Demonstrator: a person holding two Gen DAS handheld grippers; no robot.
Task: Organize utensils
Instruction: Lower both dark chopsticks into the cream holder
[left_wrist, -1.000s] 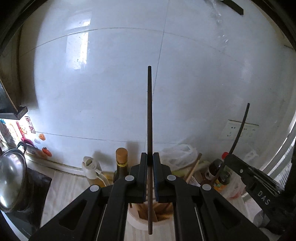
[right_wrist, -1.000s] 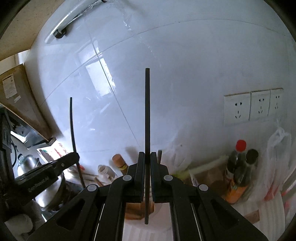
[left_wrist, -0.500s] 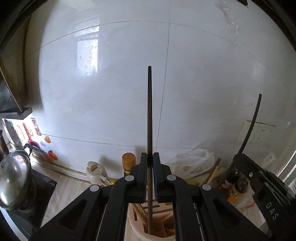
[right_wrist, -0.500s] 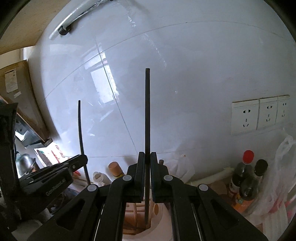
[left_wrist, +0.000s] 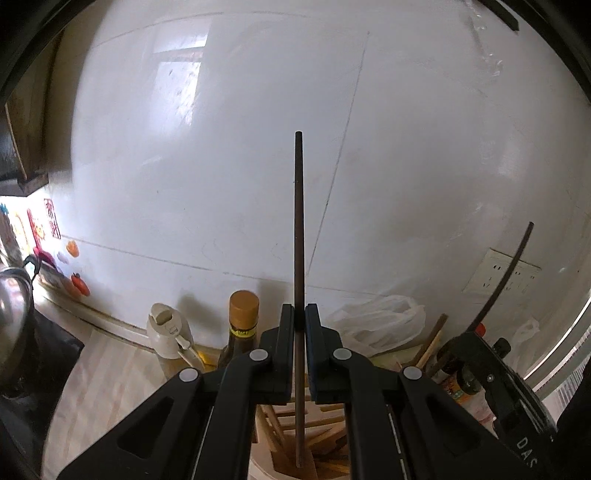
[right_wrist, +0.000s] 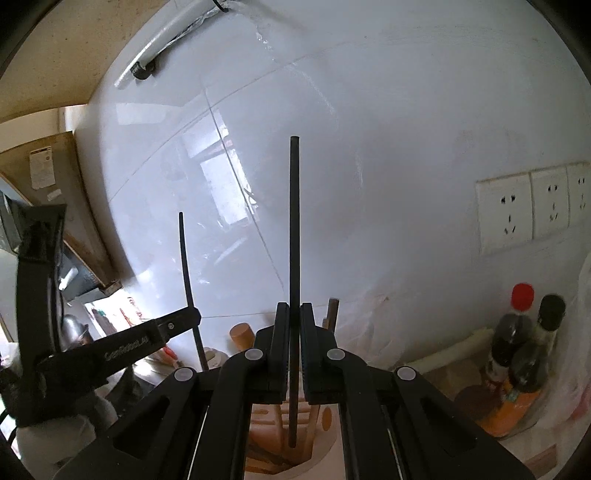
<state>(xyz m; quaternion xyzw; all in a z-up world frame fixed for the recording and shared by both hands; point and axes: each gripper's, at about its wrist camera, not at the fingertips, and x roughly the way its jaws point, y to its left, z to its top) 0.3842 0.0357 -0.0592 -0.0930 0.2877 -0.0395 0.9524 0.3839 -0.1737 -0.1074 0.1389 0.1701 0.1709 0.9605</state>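
My left gripper (left_wrist: 299, 314) is shut on a dark chopstick (left_wrist: 299, 229) held upright; its lower end dips into the white utensil holder (left_wrist: 264, 469) among several wooden utensils (left_wrist: 325, 439). My right gripper (right_wrist: 294, 312) is shut on a second dark chopstick (right_wrist: 294, 229), also upright, with its tip inside the same holder (right_wrist: 328, 446). Each gripper shows in the other's view: the right one (left_wrist: 476, 332) at the right of the left wrist view, the left one (right_wrist: 192, 314) at the left of the right wrist view.
White tiled wall (left_wrist: 258, 147) stands close behind. A brown-capped bottle (left_wrist: 242, 325) and a white dispenser (left_wrist: 168, 332) stand behind the holder, a steel pot (left_wrist: 11, 314) at far left. Sauce bottles (right_wrist: 517, 347), a plastic bag (left_wrist: 376, 321) and wall sockets (right_wrist: 532, 206) are to the right.
Both grippers have sunk toward the holder with their chopsticks. The chopstick tips, which hung above the holder's mouth a second ago, now reach down among the wooden utensils.
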